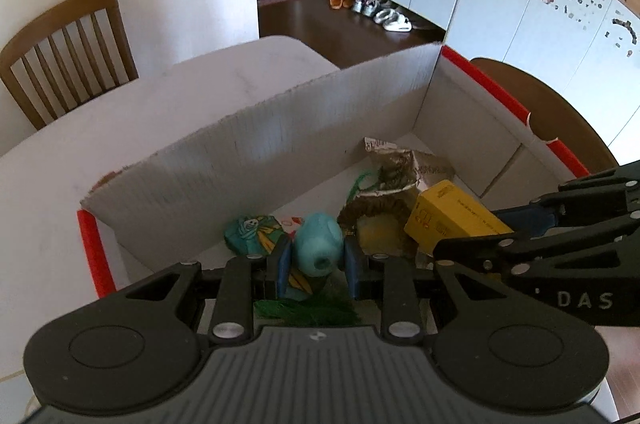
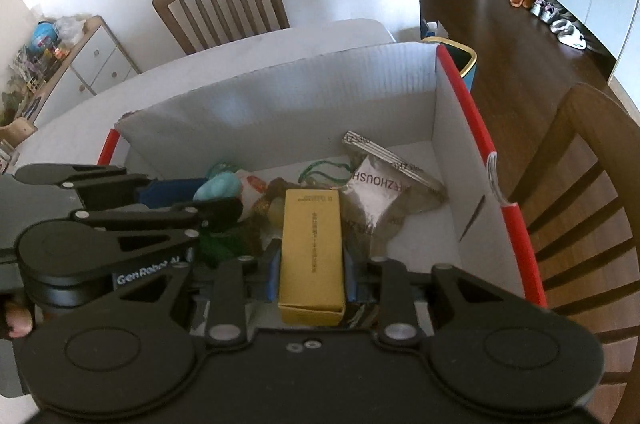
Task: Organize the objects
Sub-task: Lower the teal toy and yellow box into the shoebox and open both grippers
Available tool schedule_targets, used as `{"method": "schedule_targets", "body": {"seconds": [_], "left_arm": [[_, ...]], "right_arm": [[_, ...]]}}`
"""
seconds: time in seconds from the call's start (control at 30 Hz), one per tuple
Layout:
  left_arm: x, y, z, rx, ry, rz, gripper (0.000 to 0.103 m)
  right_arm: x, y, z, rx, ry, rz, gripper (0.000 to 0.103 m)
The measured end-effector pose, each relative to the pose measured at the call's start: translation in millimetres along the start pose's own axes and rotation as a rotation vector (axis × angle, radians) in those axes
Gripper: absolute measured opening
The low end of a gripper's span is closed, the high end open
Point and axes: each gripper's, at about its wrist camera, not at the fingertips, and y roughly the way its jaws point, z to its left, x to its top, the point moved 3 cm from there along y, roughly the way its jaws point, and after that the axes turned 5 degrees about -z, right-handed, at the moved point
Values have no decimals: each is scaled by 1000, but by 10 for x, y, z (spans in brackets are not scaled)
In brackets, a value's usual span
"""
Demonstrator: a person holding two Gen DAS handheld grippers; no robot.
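Right now we hold both grippers over the white cardboard box (image 2: 280, 103) on the table (image 1: 60, 159). Our left gripper (image 1: 318, 260) is clenched on a teal ball (image 1: 319, 244), and our right gripper (image 2: 310, 264) grips a yellow carton (image 2: 312, 244) lengthwise. Below them in the box lie a silver foil pouch (image 2: 376, 191), a green-printed packet (image 1: 250, 234) and some green string (image 2: 324, 171)

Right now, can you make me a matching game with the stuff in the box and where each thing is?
Things:
1. teal ball
2. yellow box
3. silver bag
4. green tassel

Places:
A. lying near the far right corner
B. between the right gripper's jaws
C. under the left gripper
D. between the left gripper's jaws

Pairs: 1-D, 2-B, 3-A, 4-C
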Motion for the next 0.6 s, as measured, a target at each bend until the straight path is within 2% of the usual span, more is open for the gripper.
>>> {"method": "schedule_targets", "body": {"seconds": [0.33,0.6], "left_arm": [[-39,-101,2,-2,-17,-11,27],[-93,-345,-27,3,-32,-48,29]], "right_arm": [[-10,-137,-30,18,28,-21,31],[-78,-370,-19,31,14,-51,34]]}}
